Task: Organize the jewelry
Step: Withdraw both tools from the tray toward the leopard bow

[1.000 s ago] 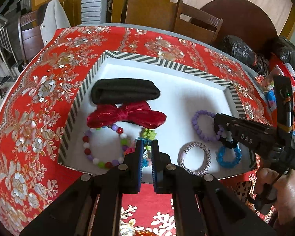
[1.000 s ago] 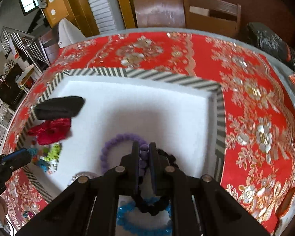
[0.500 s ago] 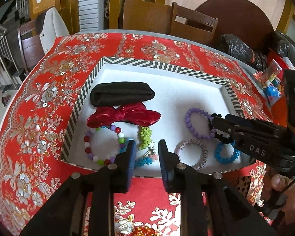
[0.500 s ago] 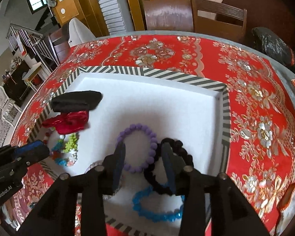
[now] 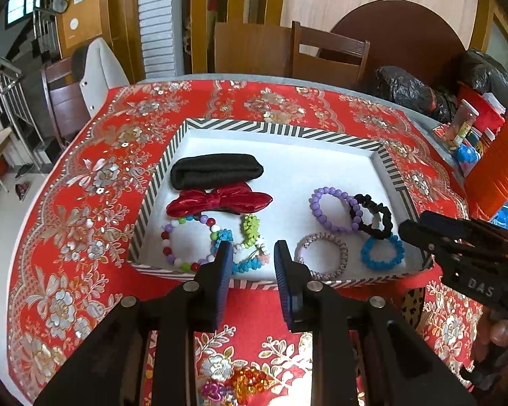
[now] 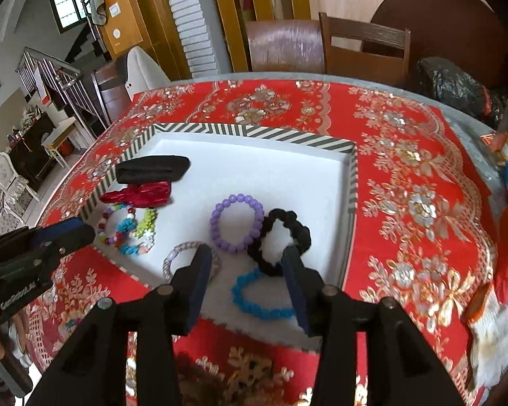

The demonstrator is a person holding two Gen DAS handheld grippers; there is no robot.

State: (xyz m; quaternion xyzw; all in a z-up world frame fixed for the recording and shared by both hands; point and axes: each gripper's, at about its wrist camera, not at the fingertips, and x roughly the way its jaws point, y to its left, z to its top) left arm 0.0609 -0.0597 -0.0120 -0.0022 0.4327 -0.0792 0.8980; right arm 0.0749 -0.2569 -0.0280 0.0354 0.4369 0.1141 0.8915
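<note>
A white tray with a striped rim (image 5: 281,130) (image 6: 254,133) sits on the red cloth. In it lie a black band (image 5: 216,171), a red bow (image 5: 220,201), a multicolour bead bracelet (image 5: 186,242), a green and blue beaded piece (image 5: 249,237), a purple bead bracelet (image 5: 333,209) (image 6: 237,223), a black scrunchie (image 5: 372,216) (image 6: 281,240), a pink ring (image 5: 321,255) and a blue bracelet (image 5: 382,252) (image 6: 260,292). My left gripper (image 5: 252,257) is open and empty over the tray's near rim. My right gripper (image 6: 244,264) is open and empty above the blue bracelet.
Wooden chairs (image 5: 328,54) stand behind the round table. Black bags (image 5: 409,91) and small bottles (image 5: 460,123) crowd the right edge. A beaded item (image 5: 233,387) lies on the cloth below my left gripper.
Both grippers opened and pulled back and up from the tray. The beaded piece and the black scrunchie now lie free in the tray.
</note>
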